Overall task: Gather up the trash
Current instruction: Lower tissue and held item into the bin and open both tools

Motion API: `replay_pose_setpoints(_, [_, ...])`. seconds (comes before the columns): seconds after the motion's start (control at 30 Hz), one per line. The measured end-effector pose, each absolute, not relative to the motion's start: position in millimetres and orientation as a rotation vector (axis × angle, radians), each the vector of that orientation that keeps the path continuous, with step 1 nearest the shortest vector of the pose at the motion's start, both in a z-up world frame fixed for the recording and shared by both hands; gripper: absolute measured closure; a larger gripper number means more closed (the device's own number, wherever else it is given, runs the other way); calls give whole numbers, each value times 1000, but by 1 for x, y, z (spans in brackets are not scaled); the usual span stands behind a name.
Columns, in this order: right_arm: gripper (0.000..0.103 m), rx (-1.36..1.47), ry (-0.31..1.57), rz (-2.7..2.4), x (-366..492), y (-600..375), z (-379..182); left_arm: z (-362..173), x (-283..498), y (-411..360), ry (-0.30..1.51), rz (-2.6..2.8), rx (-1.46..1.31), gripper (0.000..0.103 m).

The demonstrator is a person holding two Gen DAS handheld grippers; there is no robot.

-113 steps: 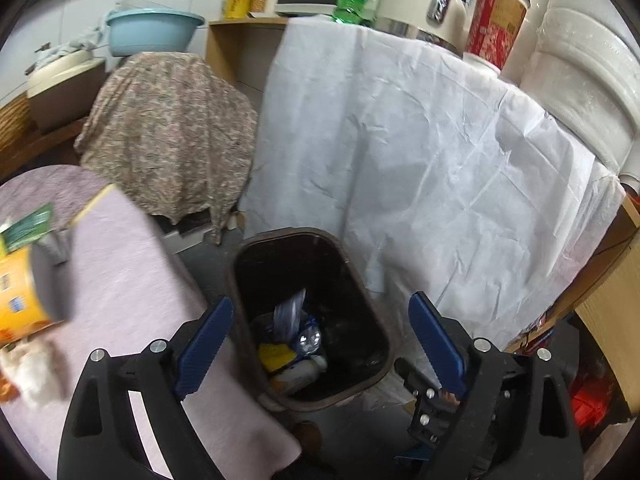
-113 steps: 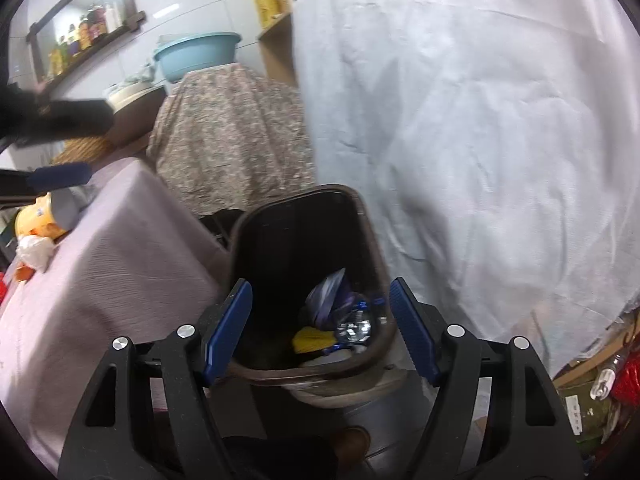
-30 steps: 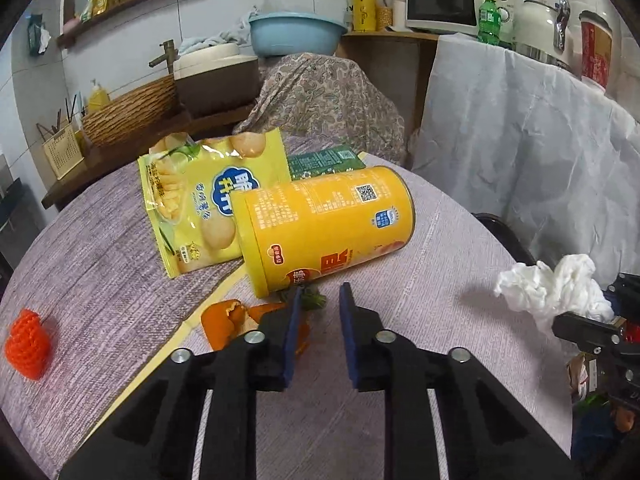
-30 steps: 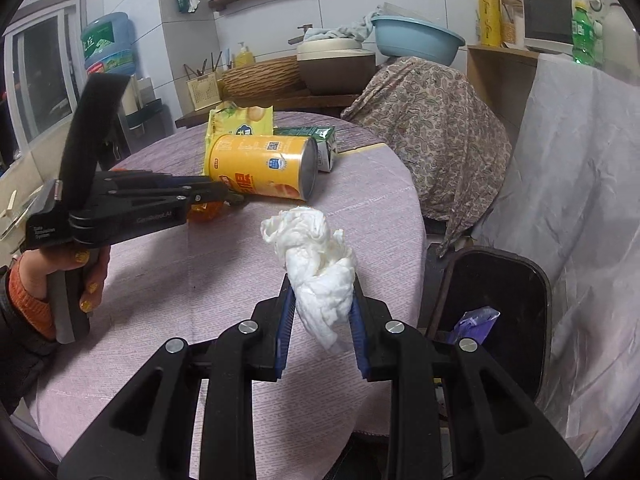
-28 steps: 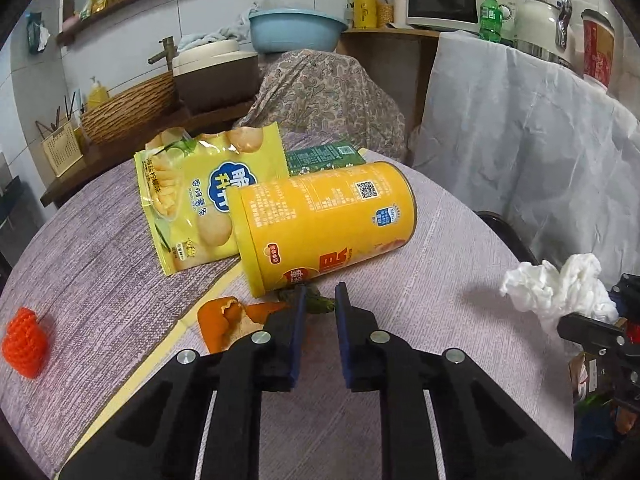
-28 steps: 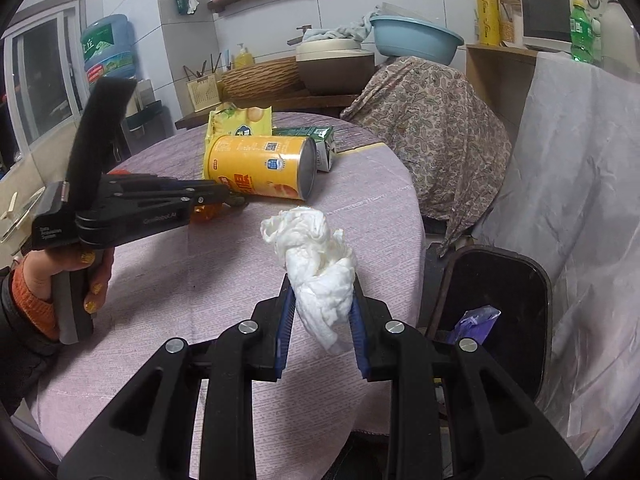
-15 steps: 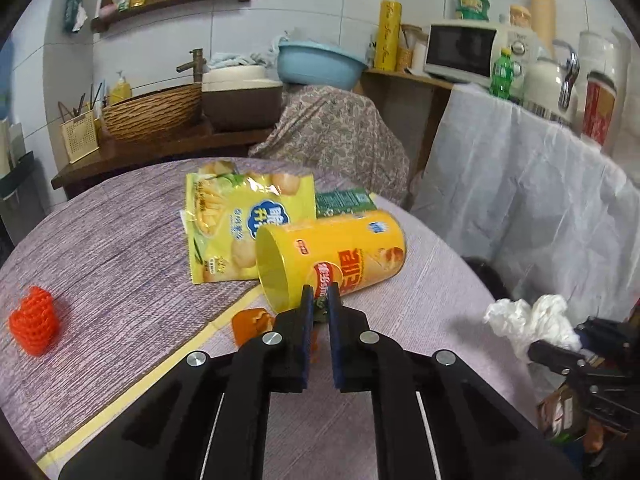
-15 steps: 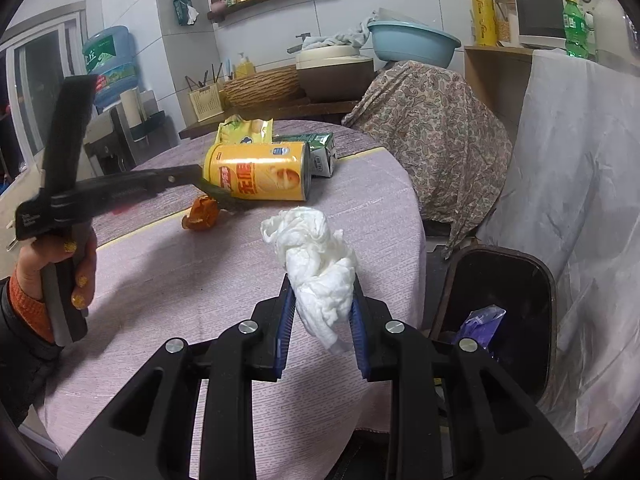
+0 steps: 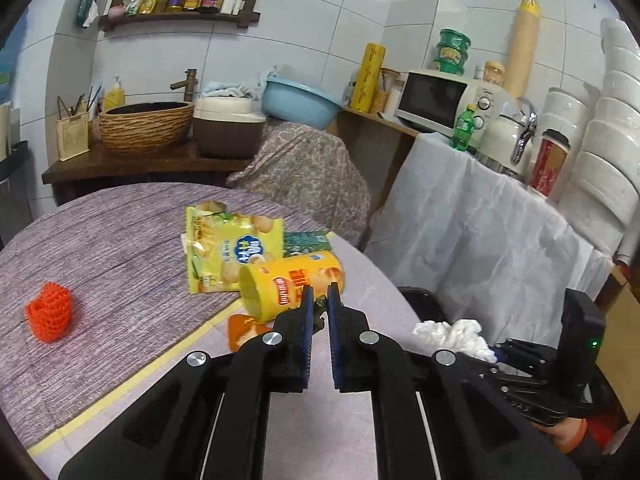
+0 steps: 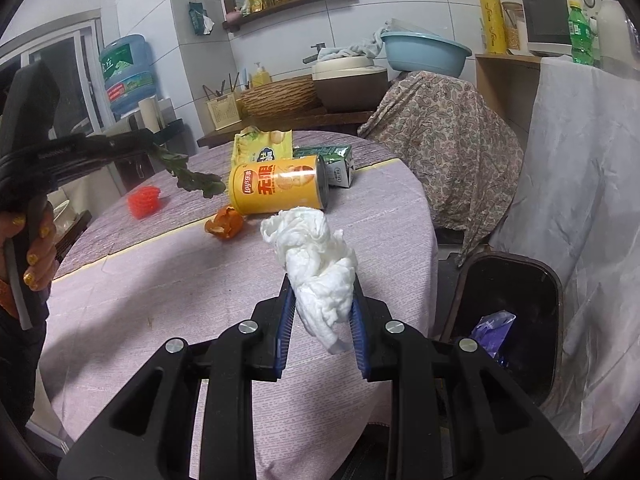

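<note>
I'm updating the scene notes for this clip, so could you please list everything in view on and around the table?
Table: one, purple cloth, round.
Chip can: one, yellow, lying on its side mid-table.
Snack bag: one, yellow, flat behind the can.
Carton: one, green, beside the can's far end.
Orange peel: one, orange, in front of the can.
Net ball: one, red, left part of table.
Trash bin: one, dark, on the floor right of the table, wrapper inside.
Tissue wad: one, white, clamped in the right gripper.
Leafy stem: one, green, pinched in the left gripper, hanging above the table.
</note>
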State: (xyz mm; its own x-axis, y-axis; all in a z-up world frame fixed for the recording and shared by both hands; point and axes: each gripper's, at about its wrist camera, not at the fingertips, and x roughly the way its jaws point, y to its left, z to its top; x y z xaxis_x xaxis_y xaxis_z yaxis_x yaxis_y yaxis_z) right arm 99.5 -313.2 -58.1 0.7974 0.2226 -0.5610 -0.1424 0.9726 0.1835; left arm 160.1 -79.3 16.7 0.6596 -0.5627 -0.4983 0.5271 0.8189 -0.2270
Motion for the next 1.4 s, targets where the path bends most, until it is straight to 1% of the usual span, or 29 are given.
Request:
replay_pose_setpoints(0.23, [76, 192, 609, 25, 92, -367, -62, 16, 154, -141, 581, -734, -19, 95])
replay_pose_setpoints(0.43, [76, 241, 688, -151, 104, -428, -103, 6, 158, -225, 623, -856, 15, 95])
replay_pose_setpoints(0.57, [76, 284, 753, -206, 112, -457, -140, -13, 160, -285, 674, -903, 91, 95])
replay_pose_setpoints(0.73, [76, 331, 802, -256, 118, -481, -177, -50, 171, -347, 776, -919, 156, 95])
replay_pose_setpoints(1.07, [76, 367, 850, -320, 115, -504, -220, -98, 181, -413, 875, -899, 281, 95])
replay_pose_setpoints(1.13, [69, 364, 849, -320, 115, -504, -223, -103, 184, -421, 886, -883, 296, 94])
replay_pose_setpoints(1.17, [61, 360, 849, -326, 114, -504, -224, -105, 185, -424, 885, -875, 304, 93])
replay_pose_setpoints(1.2, [51, 354, 847, -335, 113, -503, -224, -106, 184, -425, 885, -870, 309, 88])
replay_pose_setpoints(1.23, [46, 344, 841, -345, 111, -503, -223, -106, 185, -426, 887, -870, 308, 82])
replay_pose_setpoints(1.3, [37, 329, 836, -355, 109, -503, -220, -103, 184, -423, 871, -860, 293, 41])
replay_pose_setpoints(1.37, [37, 331, 831, -356, 107, -504, -218, -95, 182, -415, 823, -840, 260, 30])
replay_pose_setpoints(1.4, [37, 334, 829, -358, 105, -504, -217, -91, 181, -412, 812, -837, 248, 27])
